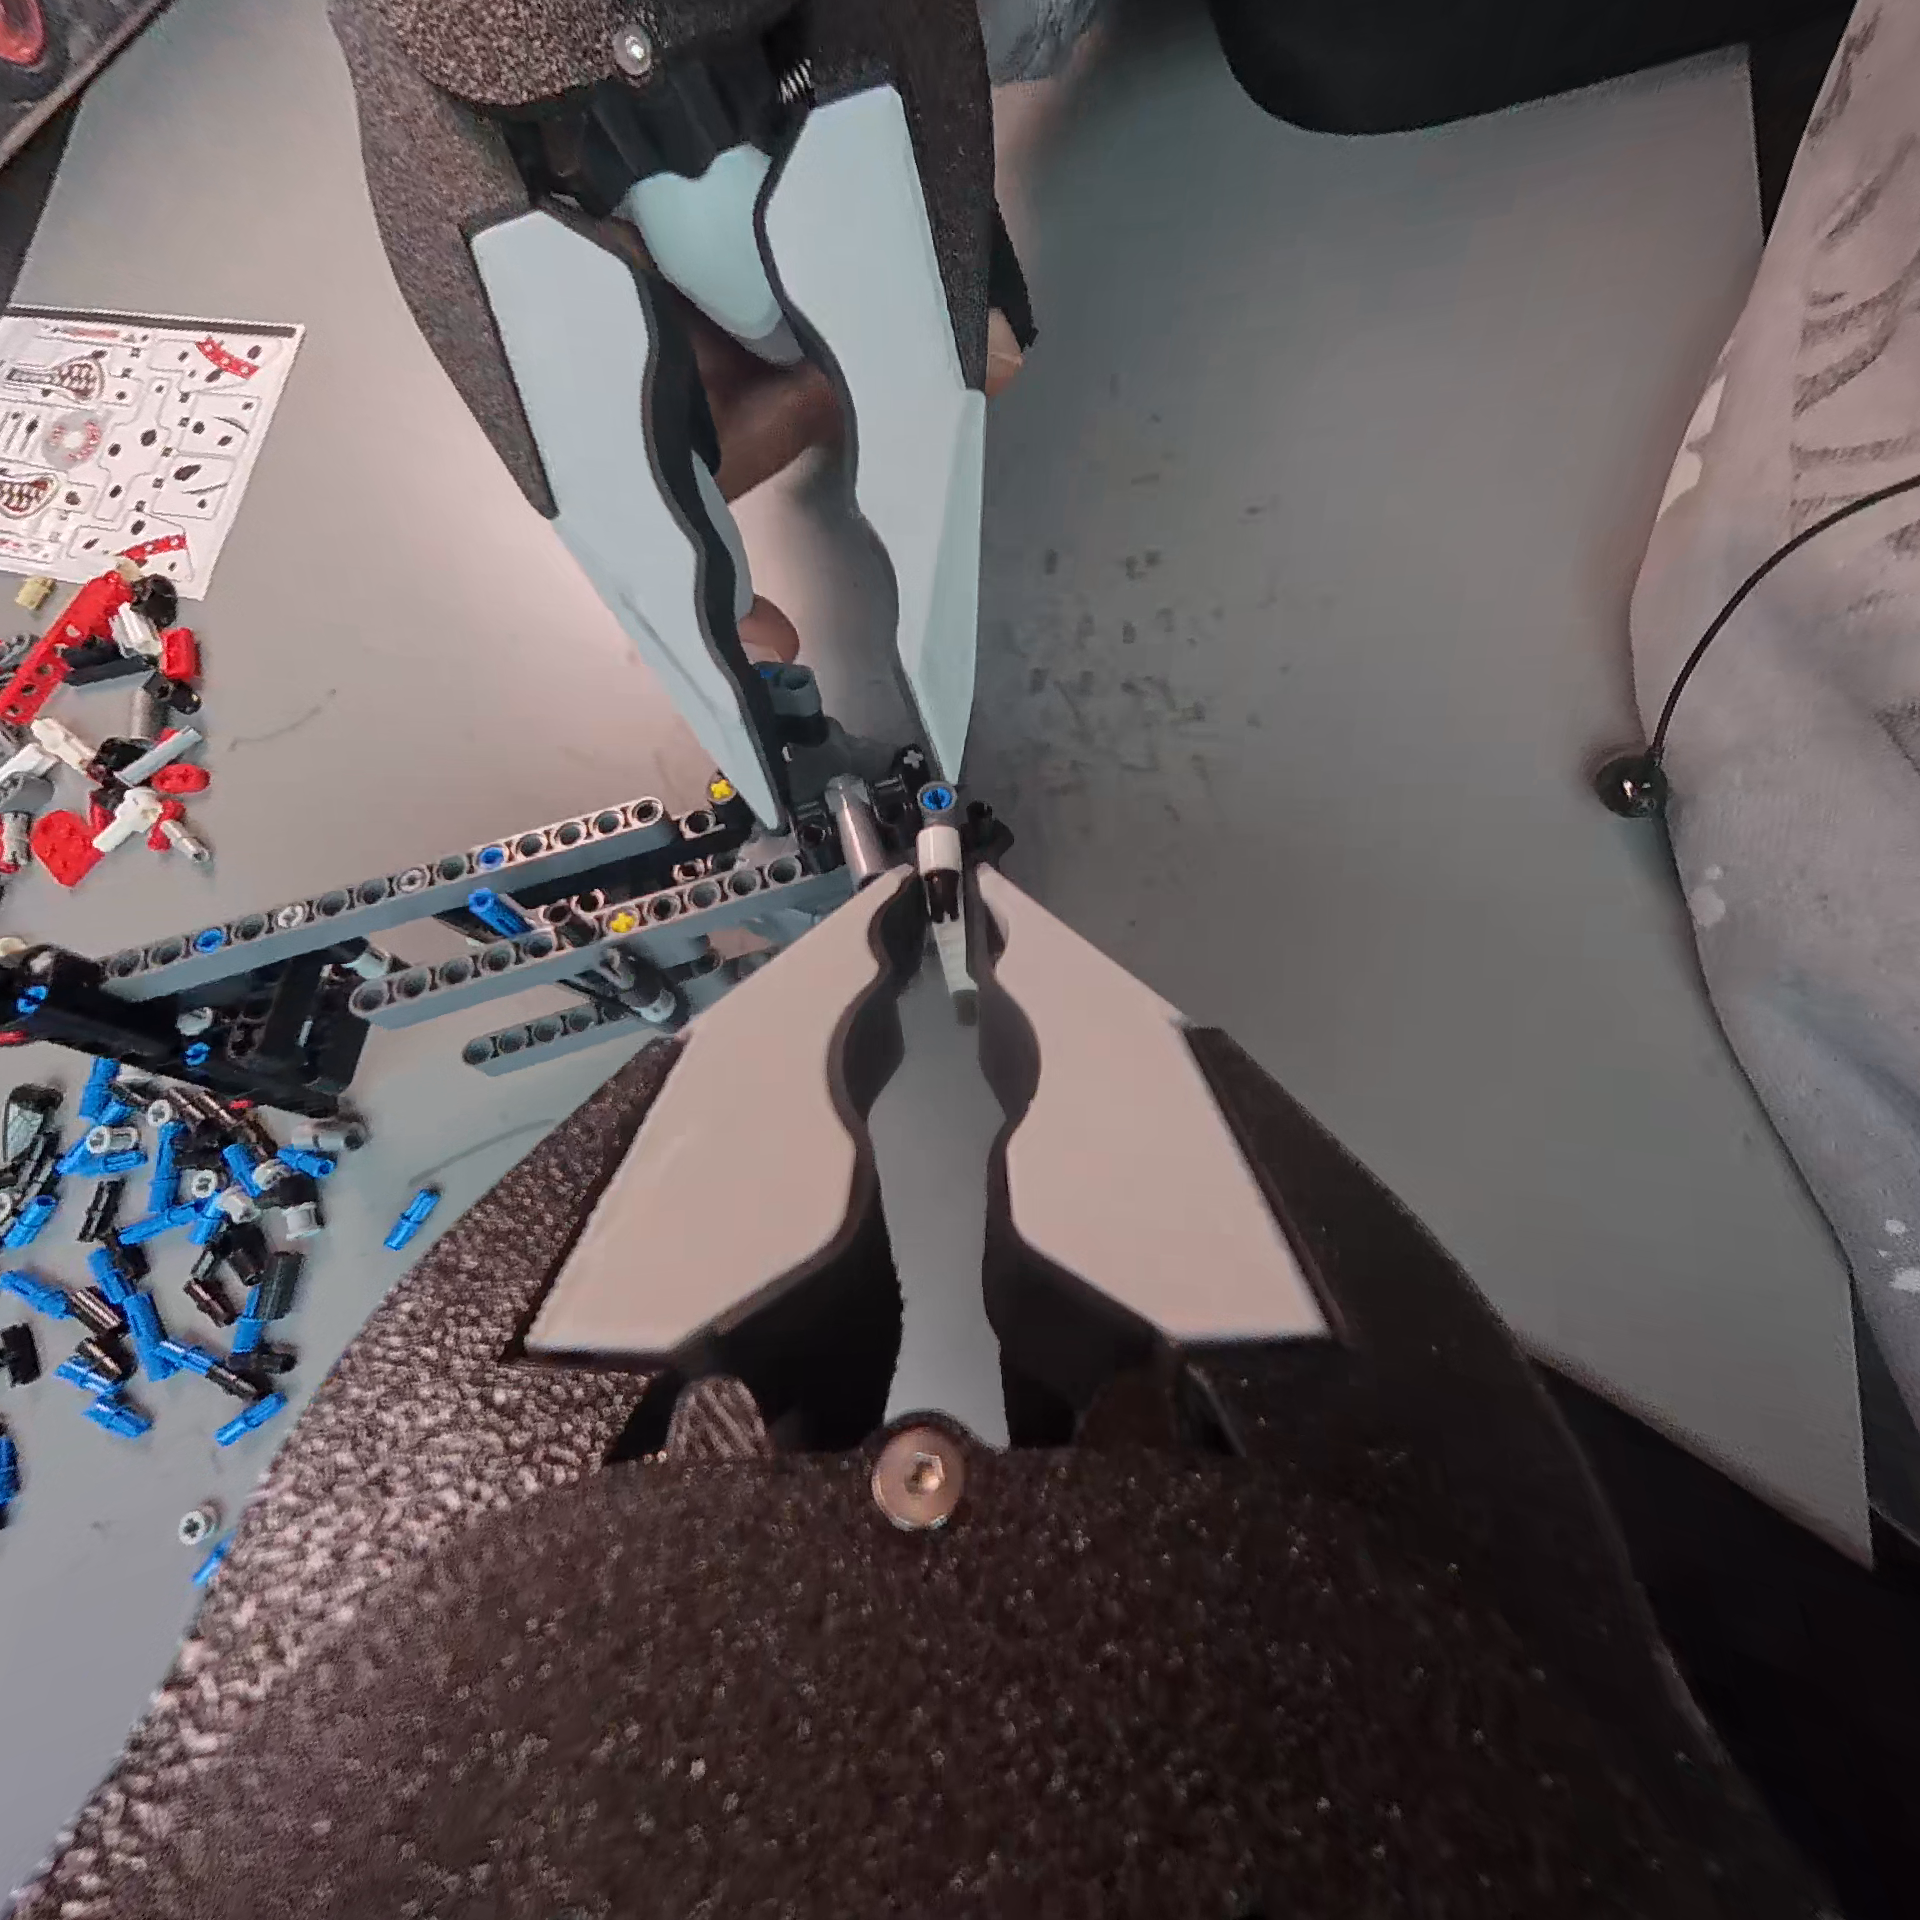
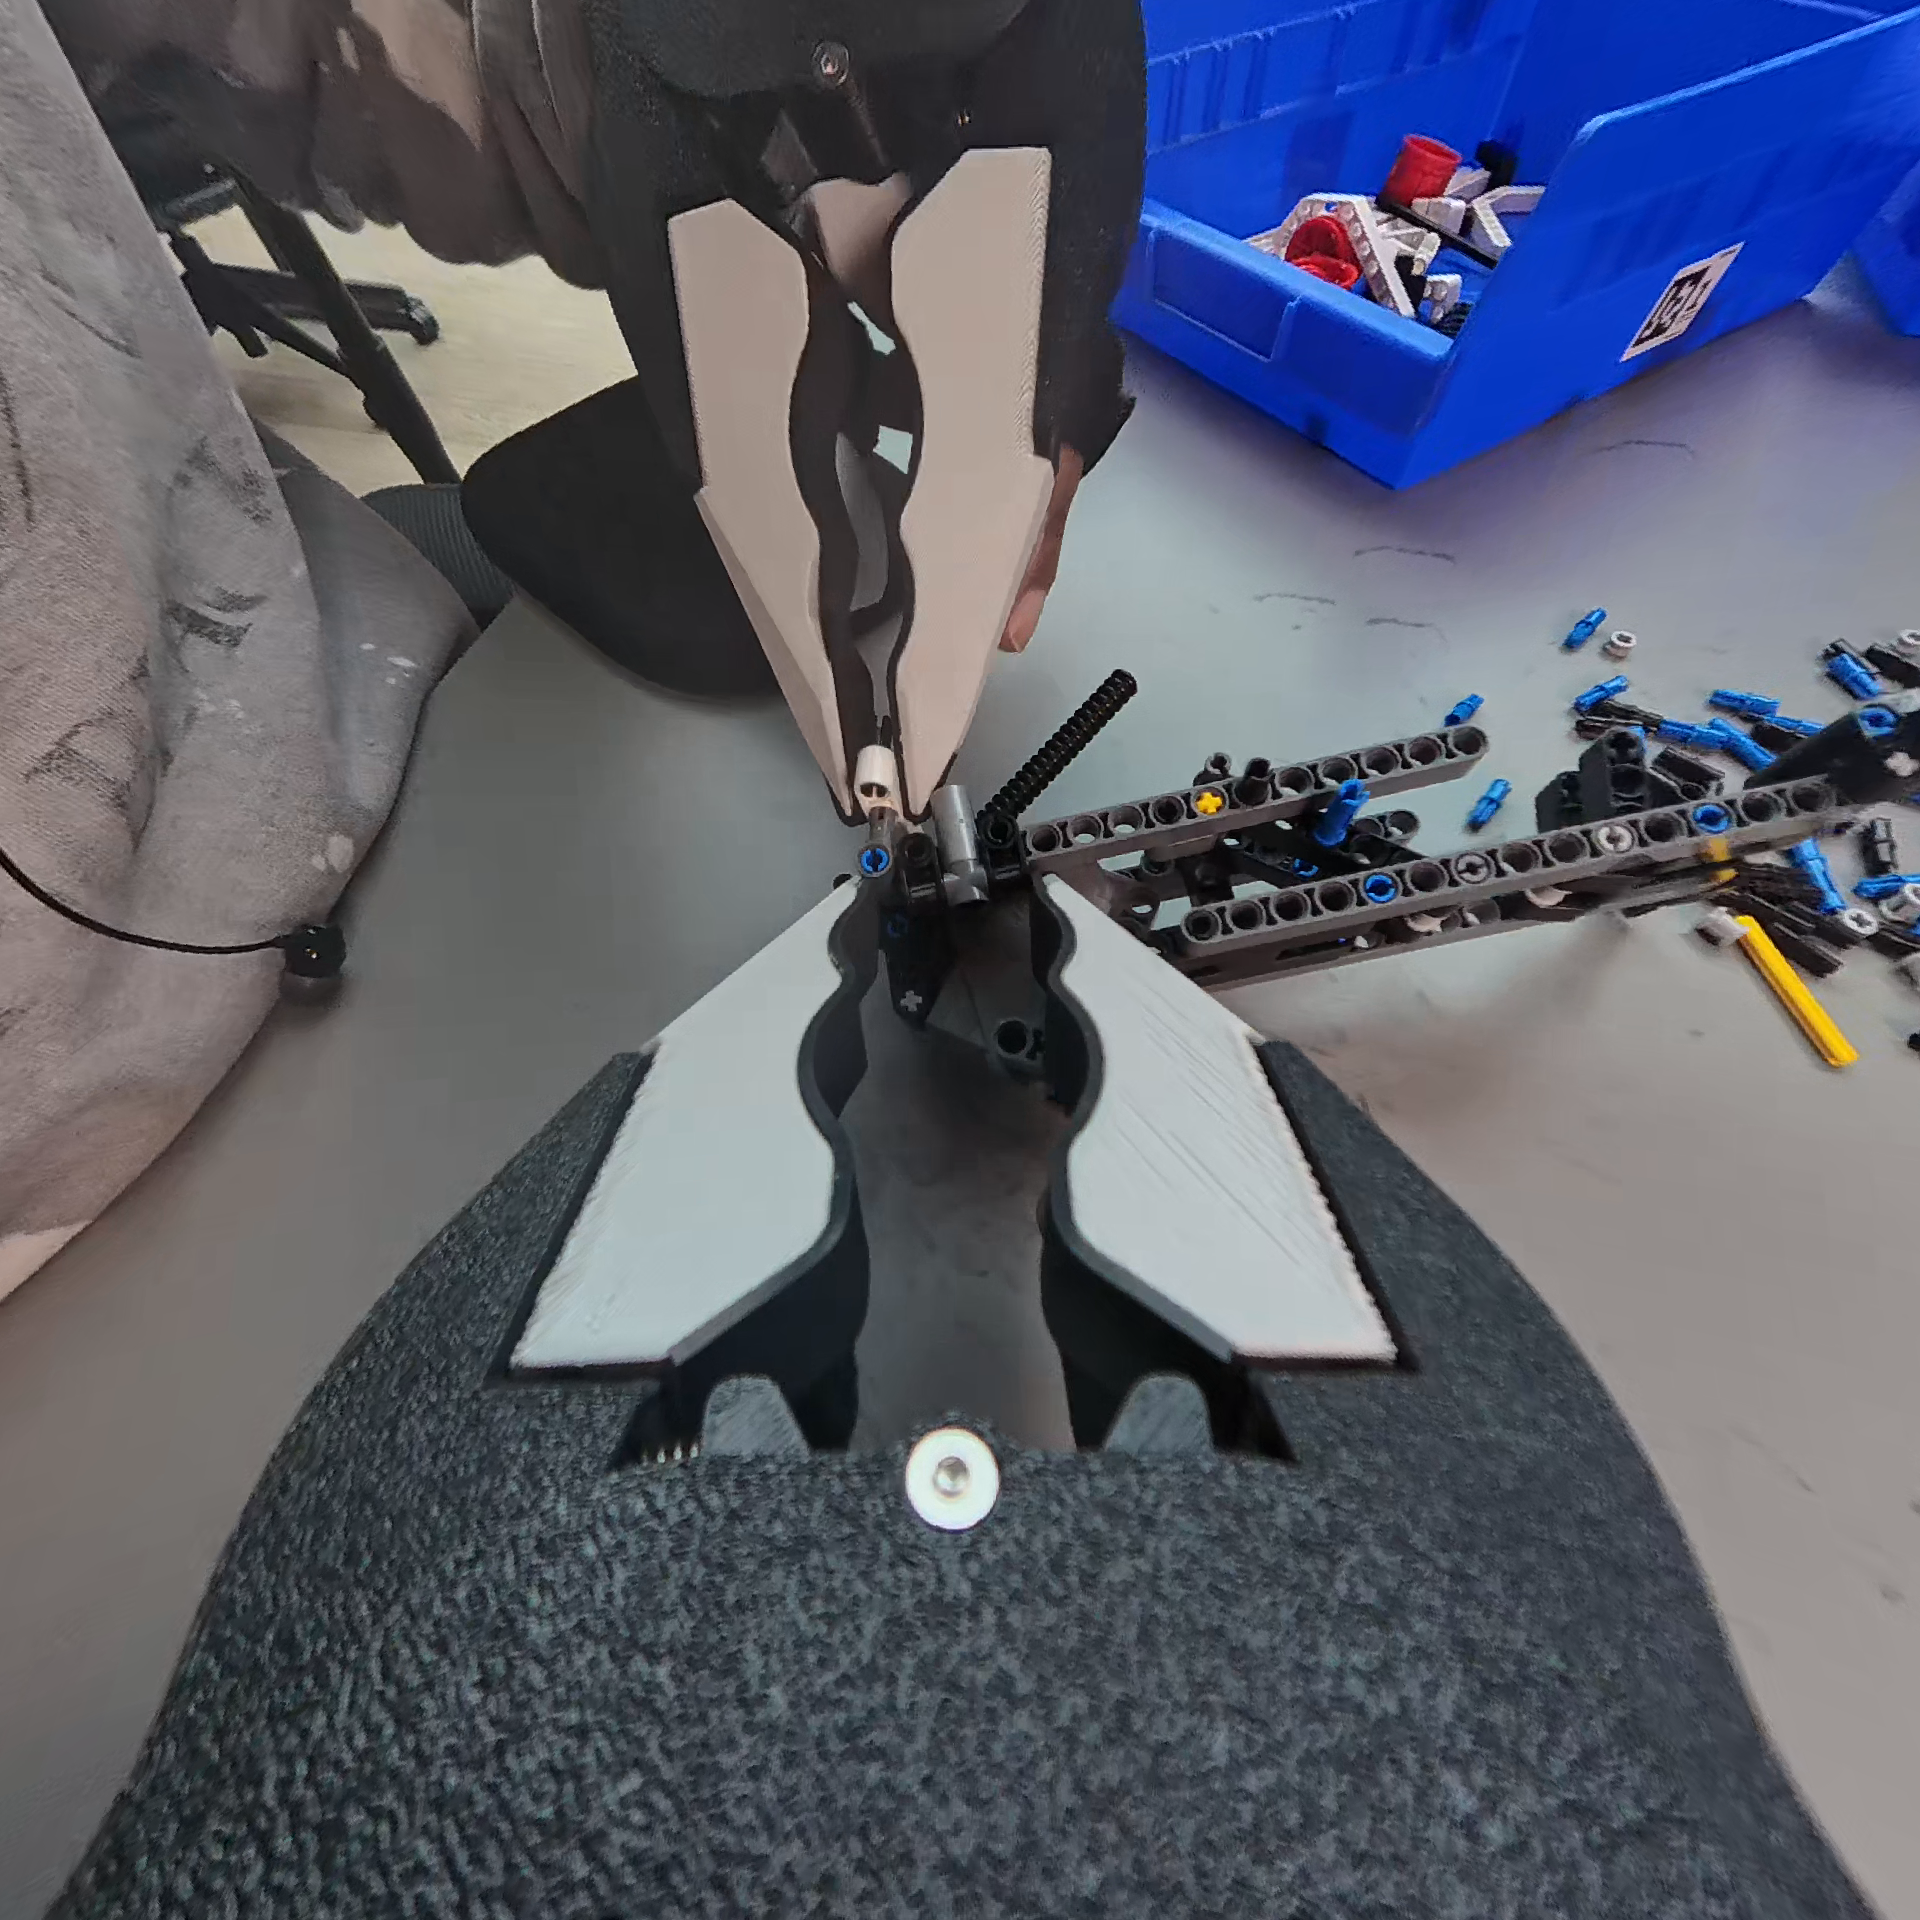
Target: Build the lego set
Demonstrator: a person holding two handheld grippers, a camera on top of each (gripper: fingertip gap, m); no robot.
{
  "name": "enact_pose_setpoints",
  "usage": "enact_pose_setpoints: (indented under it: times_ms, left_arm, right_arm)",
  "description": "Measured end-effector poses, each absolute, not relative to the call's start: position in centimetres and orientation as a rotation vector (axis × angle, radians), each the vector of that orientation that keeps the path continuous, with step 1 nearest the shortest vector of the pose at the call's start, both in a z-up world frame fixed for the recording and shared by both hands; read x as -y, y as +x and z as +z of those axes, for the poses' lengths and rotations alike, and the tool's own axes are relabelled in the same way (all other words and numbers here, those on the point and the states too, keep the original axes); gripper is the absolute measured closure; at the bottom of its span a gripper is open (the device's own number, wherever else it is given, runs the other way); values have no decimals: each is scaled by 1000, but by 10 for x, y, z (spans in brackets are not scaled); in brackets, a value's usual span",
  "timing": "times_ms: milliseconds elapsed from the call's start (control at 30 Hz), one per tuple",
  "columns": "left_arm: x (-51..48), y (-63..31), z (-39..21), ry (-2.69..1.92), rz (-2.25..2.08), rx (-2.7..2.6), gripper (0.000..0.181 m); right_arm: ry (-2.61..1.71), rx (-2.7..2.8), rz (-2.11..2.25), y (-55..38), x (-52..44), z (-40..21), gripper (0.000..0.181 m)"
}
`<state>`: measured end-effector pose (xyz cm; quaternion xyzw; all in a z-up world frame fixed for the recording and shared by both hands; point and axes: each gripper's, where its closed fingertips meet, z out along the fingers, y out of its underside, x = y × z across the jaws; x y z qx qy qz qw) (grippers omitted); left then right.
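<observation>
Item 1. Lego frame (image 2: 1382,862): long grey perforated beams joined with black, blue and yellow pins, lying on the grey table (image 1: 1299,623). Its near end carries a black connector cluster and a short grey tube.

Item 2. Left gripper (image 1: 940,899): fingers nearly closed, pinching a small white-and-black pin piece (image 1: 940,852) at the tips, pressed against the end of the frame.

Item 3. Right gripper (image 2: 951,914): fingers part open, straddling the black connector block (image 2: 920,935) at the frame's end; firm contact on both sides cannot be told.

Item 4. Obstructions: the two grippers meet tip to tip over the frame end, each hiding part of the joint from the other's camera. A black ridged rod (image 2: 1060,743) stands up tilted behind the joint.

Item 5. Loose parts: a heap of blue and black pins (image 1: 156,1247) beside the frame; a heap of red, white and black pieces (image 1: 104,748) farther off; a yellow axle (image 2: 1792,1003) near the beams.

Item 6. Printed matter: a white sticker sheet (image 1: 125,447) with red and black decals, flat on the table; a white tag with a black code mark on the bin.

Item 7. Container: blue plastic bin (image 2: 1558,343), holding red, white and black pieces.

Item 8. Surroundings: grey fabric (image 1: 1797,727) with a black cord at the table edge; a chair base on the floor.
</observation>
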<state>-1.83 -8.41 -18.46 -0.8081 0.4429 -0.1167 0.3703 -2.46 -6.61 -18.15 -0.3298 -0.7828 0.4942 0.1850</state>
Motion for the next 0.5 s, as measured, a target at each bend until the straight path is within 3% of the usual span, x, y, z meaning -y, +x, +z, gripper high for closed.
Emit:
enact_pose_setpoints:
  times_ms: [400,500]
  left_arm:
    - [85,-25,-185,-2172,-290,-1226,173]
    - [84,-23,-185,-2159,-355,-1140,173]
  right_arm:
    - [-974,2177,1322,-28,65,-181,153]
    - [-784,2089,1301,-18,66,-170,163]
